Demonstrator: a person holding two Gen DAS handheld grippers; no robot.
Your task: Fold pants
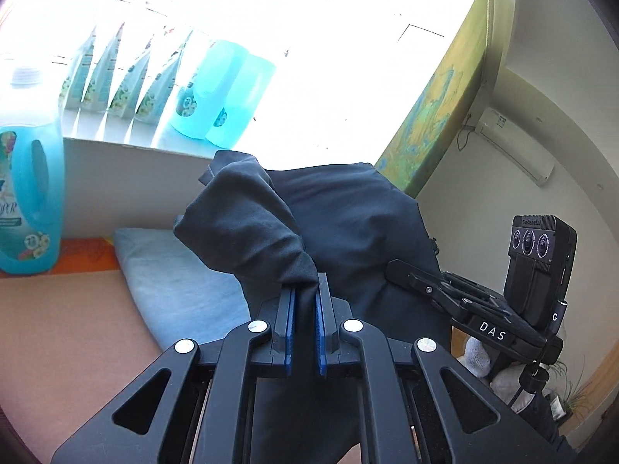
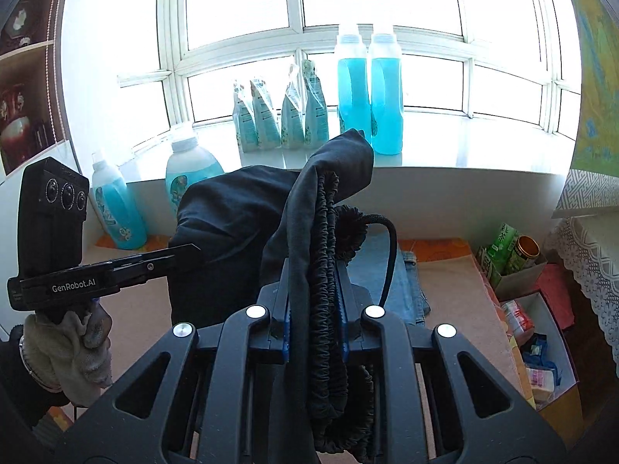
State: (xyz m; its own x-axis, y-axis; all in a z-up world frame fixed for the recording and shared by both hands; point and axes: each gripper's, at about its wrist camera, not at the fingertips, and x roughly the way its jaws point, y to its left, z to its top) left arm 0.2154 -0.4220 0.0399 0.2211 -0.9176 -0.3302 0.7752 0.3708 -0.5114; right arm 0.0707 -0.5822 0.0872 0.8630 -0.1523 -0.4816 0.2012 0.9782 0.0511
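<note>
Dark navy pants (image 1: 340,224) hang in the air between both grippers, above the tan surface. My left gripper (image 1: 304,294) is shut on a fold of the pants fabric. My right gripper (image 2: 314,282) is shut on the gathered elastic waistband (image 2: 323,270) of the pants (image 2: 228,224), with a black drawstring (image 2: 390,255) looping out to the right. The right gripper shows in the left wrist view (image 1: 464,297) at the right, and the left gripper shows in the right wrist view (image 2: 116,270) at the left, both holding the same garment.
Folded blue jeans (image 1: 182,270) lie on the tan surface (image 1: 77,328) below; they also show in the right wrist view (image 2: 406,282). Blue detergent bottles (image 2: 369,92) and pouches (image 2: 278,116) stand on the windowsill. Boxes of packaged goods (image 2: 522,290) sit at the right.
</note>
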